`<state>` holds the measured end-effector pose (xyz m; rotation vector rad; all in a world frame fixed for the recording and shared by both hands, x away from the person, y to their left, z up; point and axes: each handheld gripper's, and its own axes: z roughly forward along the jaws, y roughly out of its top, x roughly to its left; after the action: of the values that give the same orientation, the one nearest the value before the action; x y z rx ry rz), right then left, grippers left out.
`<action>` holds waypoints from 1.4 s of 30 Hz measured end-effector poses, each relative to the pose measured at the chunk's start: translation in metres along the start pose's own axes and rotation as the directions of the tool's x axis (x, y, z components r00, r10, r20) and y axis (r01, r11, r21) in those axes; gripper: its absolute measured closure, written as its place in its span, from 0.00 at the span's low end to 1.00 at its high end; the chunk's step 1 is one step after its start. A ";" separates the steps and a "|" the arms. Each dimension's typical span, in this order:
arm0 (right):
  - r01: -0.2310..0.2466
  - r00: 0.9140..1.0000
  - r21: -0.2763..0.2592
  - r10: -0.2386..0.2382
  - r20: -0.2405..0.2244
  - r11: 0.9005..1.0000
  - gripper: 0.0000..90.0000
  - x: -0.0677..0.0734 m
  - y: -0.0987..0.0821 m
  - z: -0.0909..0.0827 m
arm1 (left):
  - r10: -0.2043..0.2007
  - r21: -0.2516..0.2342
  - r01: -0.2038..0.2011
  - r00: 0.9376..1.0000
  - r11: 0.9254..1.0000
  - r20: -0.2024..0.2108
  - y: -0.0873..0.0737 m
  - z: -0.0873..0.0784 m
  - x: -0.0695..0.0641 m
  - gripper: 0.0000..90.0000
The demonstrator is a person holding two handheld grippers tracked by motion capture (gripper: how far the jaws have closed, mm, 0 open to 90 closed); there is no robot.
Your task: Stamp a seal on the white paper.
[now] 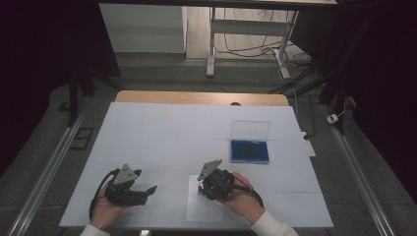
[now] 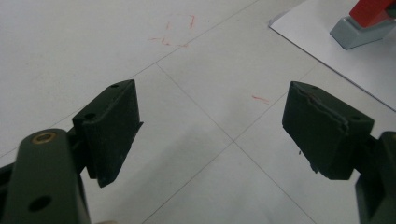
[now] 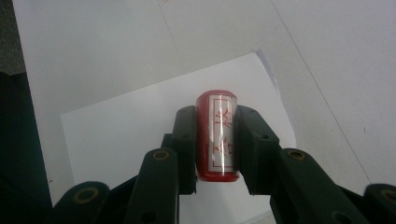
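My right gripper point(image 3: 215, 135) is shut on a red stamp point(image 3: 216, 135) with a white label of red characters, and holds it down on a white sheet of paper point(image 3: 130, 130). In the high view the right gripper point(image 1: 202, 188) stands over that paper point(image 1: 201, 209) near the table's front edge. In the left gripper view the stamp's red top and grey base point(image 2: 362, 23) stand on the paper point(image 2: 322, 46) at the upper right. My left gripper point(image 2: 210, 130) is open with nothing between its jaws, low over the table, and sits at the front left point(image 1: 147, 191) in the high view.
A blue ink pad in a clear case with its lid raised point(image 1: 250, 150) lies on the right half of the white table cover point(image 1: 162, 132). Faint red marks point(image 2: 170, 39) dot the cover. Beyond the table's far edge stand a desk frame and cables point(image 1: 246, 44).
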<state>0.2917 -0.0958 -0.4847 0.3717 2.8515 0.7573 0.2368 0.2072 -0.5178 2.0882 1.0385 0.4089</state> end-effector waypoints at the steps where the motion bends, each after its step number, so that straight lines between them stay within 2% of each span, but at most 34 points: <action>1: 0.002 1.000 0.004 -0.002 0.000 1.000 0.78 0.000 0.000 0.000 | 0.000 0.000 0.000 1.000 1.000 0.001 0.000 0.000 0.000 0.21; 8: 0.001 1.000 0.046 -0.002 0.010 0.999 0.78 0.002 0.004 0.003 | -0.001 0.001 0.001 1.000 1.000 -0.002 0.000 0.000 -0.001 0.21; 13: 0.026 1.000 0.069 -0.027 0.014 0.997 0.78 0.002 0.006 0.005 | -0.004 0.002 0.004 1.000 1.000 -0.002 0.000 0.000 0.000 0.21; 14: 0.011 1.000 0.078 -0.011 0.009 0.997 0.78 0.003 0.007 0.005 | -0.004 0.001 0.004 1.000 1.000 -0.002 0.000 0.000 0.000 0.21; 15: 0.025 1.000 0.086 -0.026 0.012 0.996 0.78 0.002 0.008 0.005 | -0.006 0.000 0.006 1.000 1.000 -0.002 0.000 0.000 -0.001 0.21; 16: 0.009 1.000 0.092 -0.010 0.013 0.996 0.78 0.004 0.009 0.006 | -0.003 0.001 0.003 1.000 1.000 -0.003 0.001 0.000 -0.001 0.21; 20: 0.008 1.000 0.103 -0.009 0.005 0.995 0.78 0.002 0.009 0.006 | 0.006 0.004 -0.006 1.000 1.000 0.001 0.002 0.001 -0.003 0.21; 26: 0.002 1.000 0.094 -0.001 -0.007 0.996 0.79 0.000 0.008 0.007 | 0.001 -0.002 -0.001 1.000 1.000 0.004 0.002 0.001 -0.003 0.21; 42: 0.001 1.000 0.104 -0.001 -0.001 0.995 0.79 0.001 0.009 0.007 | 0.004 0.000 -0.004 1.000 1.000 0.004 0.002 0.002 -0.004 0.21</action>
<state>0.2936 -0.0851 -0.4863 0.3841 2.8996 0.6107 0.2364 0.2023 -0.5169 2.0911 1.0322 0.4062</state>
